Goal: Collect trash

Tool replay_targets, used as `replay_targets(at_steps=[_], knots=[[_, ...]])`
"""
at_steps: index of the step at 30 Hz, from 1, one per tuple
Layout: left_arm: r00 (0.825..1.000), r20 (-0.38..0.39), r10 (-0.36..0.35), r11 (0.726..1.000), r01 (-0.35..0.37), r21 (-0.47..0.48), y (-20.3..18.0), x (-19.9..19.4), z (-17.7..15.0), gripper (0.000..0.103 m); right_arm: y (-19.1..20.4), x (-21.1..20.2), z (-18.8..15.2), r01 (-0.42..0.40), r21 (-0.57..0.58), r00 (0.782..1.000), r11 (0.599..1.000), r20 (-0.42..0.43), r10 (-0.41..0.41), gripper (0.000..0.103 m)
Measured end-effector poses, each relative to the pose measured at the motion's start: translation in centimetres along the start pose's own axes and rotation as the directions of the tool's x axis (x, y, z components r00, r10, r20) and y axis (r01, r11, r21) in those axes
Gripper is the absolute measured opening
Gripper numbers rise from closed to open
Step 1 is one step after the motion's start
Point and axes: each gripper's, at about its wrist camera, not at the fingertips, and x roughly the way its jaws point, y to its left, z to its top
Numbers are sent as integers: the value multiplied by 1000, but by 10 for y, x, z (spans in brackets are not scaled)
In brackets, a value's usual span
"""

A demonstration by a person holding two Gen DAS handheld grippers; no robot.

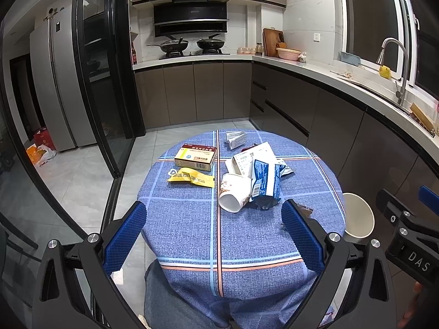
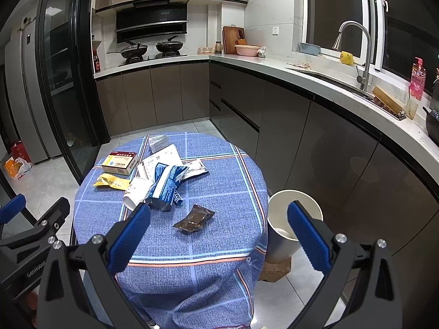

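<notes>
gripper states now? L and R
Left gripper: open, holding nothing, above the table.
Right gripper: open, holding nothing.

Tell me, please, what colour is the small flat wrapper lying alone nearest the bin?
Dark brown wrapper, glossy; clearest in the right wrist view.

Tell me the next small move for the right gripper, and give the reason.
Probably lower the right gripper onto the brown wrapper and close on it. Both grippers are open and empty, that wrapper lies flat and alone nearest the right fingers, and the bin stands just beside the table's right edge, so the carry would be short.
</notes>
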Motion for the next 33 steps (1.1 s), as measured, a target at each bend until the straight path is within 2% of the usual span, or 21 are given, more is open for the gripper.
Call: replay_targets(at_steps=[33], knots=[[1000, 0, 0, 1000, 0, -1, 0, 1, 0, 95, 0, 0, 0, -2, -8, 1000, 1000, -2, 2, 100]])
